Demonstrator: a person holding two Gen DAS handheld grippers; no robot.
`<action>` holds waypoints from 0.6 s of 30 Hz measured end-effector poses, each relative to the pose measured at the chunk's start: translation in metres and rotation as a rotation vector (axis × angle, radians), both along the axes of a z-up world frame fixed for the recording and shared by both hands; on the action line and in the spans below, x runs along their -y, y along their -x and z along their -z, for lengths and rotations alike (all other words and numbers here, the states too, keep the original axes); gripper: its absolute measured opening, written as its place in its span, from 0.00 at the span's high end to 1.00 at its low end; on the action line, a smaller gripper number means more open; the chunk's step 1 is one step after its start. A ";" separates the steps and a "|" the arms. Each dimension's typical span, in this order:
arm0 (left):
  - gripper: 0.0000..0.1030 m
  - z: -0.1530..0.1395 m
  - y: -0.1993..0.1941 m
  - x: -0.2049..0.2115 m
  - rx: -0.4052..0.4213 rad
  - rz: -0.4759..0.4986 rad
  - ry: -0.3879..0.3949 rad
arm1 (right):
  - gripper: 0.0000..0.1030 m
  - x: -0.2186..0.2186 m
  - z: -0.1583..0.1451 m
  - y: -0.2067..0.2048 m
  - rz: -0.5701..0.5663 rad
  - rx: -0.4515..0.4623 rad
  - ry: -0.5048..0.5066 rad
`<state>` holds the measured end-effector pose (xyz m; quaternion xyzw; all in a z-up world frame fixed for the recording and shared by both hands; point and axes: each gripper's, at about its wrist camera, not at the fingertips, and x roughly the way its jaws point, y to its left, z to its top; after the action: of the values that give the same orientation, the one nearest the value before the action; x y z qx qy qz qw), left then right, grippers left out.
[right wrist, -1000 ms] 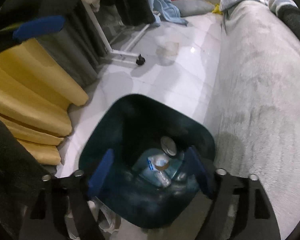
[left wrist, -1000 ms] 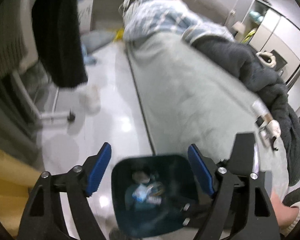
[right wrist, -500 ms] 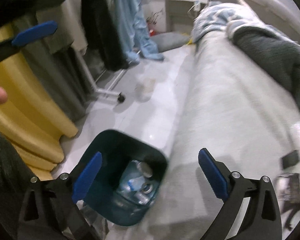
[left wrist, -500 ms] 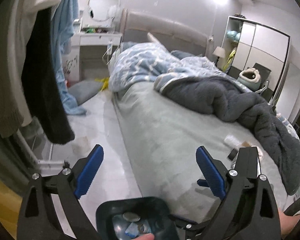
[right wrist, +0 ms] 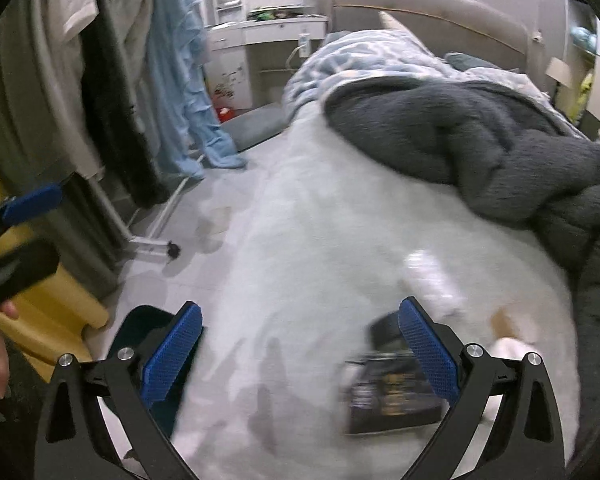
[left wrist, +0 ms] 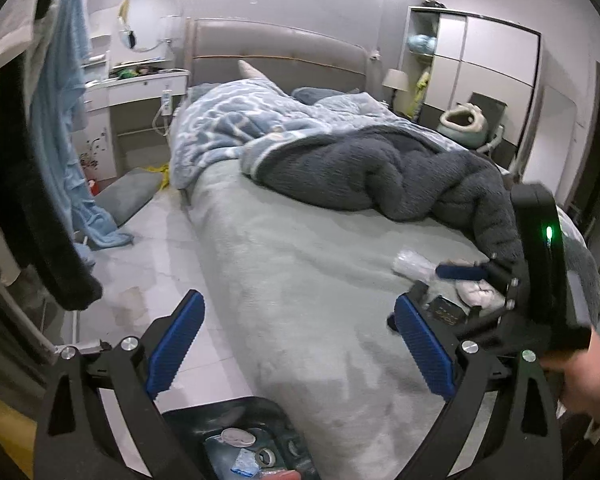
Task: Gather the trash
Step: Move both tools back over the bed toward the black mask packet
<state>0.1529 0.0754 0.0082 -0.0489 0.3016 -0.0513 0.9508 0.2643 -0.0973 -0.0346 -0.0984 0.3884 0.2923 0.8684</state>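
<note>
A dark bin (left wrist: 236,432) with bottles and caps inside stands on the floor by the bed; its rim also shows in the right wrist view (right wrist: 140,332). On the pale bed cover lie a clear plastic wrapper (left wrist: 414,264), a crumpled white tissue (left wrist: 476,292) and a black box (right wrist: 392,392). In the right wrist view the wrapper (right wrist: 432,276) and tissue (right wrist: 508,346) show blurred. My left gripper (left wrist: 296,344) is open and empty above the bin and bed edge. My right gripper (right wrist: 300,348) is open and empty, low over the bed, its right finger over the black box.
A grey fleece blanket (left wrist: 400,172) and blue patterned quilt (left wrist: 236,124) are heaped on the bed. A clothes rack (right wrist: 148,240) with hanging clothes stands left on the tiled floor. Yellow cushions (right wrist: 56,312) sit beside the bin. A wardrobe (left wrist: 480,72) is far right.
Both grippers have swung up and away from the bin towards the bed. My right gripper has moved right over the bed to the black box, wrapper and tissue.
</note>
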 end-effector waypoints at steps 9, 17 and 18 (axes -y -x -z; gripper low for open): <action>0.06 0.003 -0.016 0.042 -0.003 0.094 -0.027 | 0.03 0.053 0.001 -0.018 0.077 -0.007 0.048; 0.05 0.012 -0.042 0.068 -0.071 0.224 0.011 | 0.03 0.079 -0.021 -0.035 0.082 0.040 0.073; 0.05 0.014 -0.045 0.072 -0.080 0.247 0.017 | 0.03 0.083 -0.021 -0.037 0.082 0.039 0.076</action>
<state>0.1984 0.0035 -0.0053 -0.0214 0.3424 -0.1687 0.9240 0.3018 -0.1805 -0.0139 -0.1209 0.3861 0.2397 0.8825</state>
